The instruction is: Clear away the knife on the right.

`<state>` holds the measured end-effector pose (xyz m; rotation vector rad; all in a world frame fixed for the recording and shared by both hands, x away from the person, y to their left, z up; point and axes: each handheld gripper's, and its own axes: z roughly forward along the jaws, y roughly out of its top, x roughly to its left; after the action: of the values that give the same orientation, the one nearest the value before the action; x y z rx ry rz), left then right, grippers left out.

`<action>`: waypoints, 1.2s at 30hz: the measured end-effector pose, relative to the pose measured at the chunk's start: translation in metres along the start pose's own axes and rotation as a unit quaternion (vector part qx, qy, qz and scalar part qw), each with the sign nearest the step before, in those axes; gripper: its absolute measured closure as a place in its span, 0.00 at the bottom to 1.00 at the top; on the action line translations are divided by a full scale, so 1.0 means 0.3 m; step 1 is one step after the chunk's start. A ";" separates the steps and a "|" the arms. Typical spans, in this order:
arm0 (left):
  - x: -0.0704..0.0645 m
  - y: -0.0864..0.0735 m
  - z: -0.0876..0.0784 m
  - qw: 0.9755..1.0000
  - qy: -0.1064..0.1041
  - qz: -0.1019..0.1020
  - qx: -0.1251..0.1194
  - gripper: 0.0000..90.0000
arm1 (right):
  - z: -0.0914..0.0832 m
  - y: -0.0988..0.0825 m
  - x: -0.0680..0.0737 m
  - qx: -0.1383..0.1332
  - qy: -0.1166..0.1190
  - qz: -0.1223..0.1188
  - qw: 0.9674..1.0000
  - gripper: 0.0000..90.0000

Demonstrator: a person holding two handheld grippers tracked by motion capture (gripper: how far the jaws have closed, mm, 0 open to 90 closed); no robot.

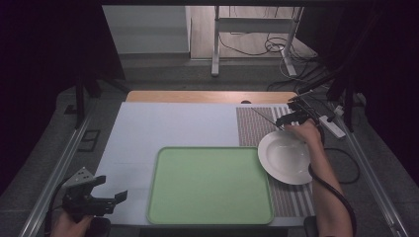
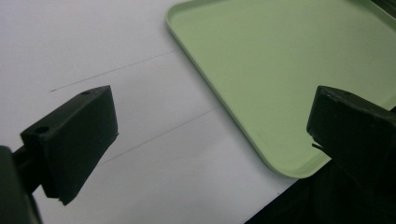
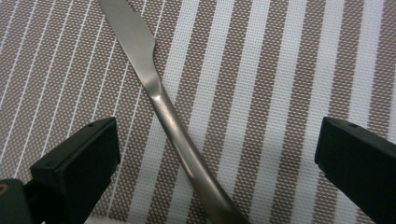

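Observation:
A steel knife (image 3: pixel 159 93) lies slantwise on the brown-and-white striped placemat (image 3: pixel 280 70). My right gripper (image 3: pixel 215 149) stands open just over its handle, one jaw on each side and neither pad touching it. From above, that gripper (image 1: pixel 286 120) sits at the far right over the placemat (image 1: pixel 252 131), with the thin knife (image 1: pixel 264 117) beside it and a white plate (image 1: pixel 284 158) just in front. My left gripper (image 1: pixel 112 188) hangs open and holds nothing at the table's near left corner. In its own view the left gripper (image 2: pixel 212 130) looks at the green tray's (image 2: pixel 280 70) near corner.
The green tray (image 1: pixel 210 185) holds nothing and takes up the front middle of the white table (image 1: pixel 173 123). A wooden strip (image 1: pixel 207 96) runs along the far edge. A white power strip (image 1: pixel 332 126) and cables lie off the right side.

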<state>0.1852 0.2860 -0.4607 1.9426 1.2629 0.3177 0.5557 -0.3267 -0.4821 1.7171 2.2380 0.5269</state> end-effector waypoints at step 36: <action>0.001 -0.001 -0.001 1.000 0.000 -0.002 -0.002 0.02 | -0.027 -0.004 -0.039 0.013 0.033 -0.102 0.994 0.90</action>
<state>0.1850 0.2864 -0.4607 1.9377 1.2642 0.3174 0.5544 -0.3394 -0.4754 1.4780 2.4414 0.5167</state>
